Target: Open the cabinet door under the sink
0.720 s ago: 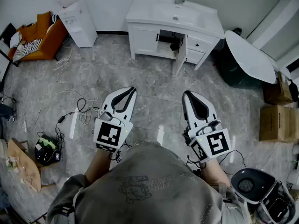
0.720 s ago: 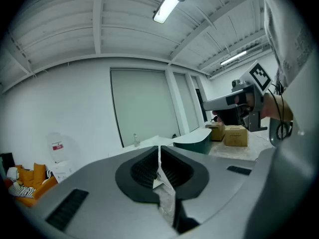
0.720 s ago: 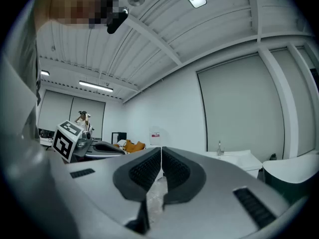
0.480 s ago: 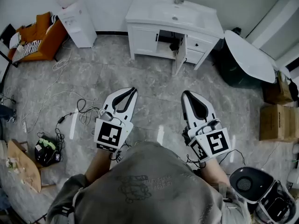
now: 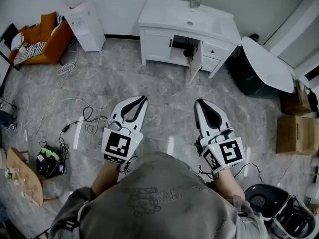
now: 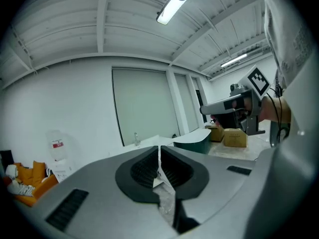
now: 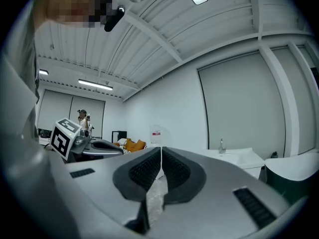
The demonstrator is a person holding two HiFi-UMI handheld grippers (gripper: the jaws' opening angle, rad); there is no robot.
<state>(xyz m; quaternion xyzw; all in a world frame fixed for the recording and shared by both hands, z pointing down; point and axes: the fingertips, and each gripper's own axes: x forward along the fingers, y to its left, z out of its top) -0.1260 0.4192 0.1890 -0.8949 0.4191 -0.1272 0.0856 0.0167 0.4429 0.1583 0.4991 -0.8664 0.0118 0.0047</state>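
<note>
Cabinet door point(image 5: 195, 63) under sink point(image 5: 187, 20): one, swung open at the far side of the floor point(image 5: 149, 83), with one shut door point(image 5: 156, 44) left of it and two drawers point(image 5: 214, 54) to its right, all well apart from both grippers. Two grippers, left gripper point(image 5: 141, 98) and right gripper point(image 5: 199, 102), sit side by side near the person, each with jaws pressed together on nothing. One dispenser point(image 5: 84, 21) with a red label too small to read, one orange sofa point(image 5: 42, 36), two boxes point(image 5: 295, 132).
</note>
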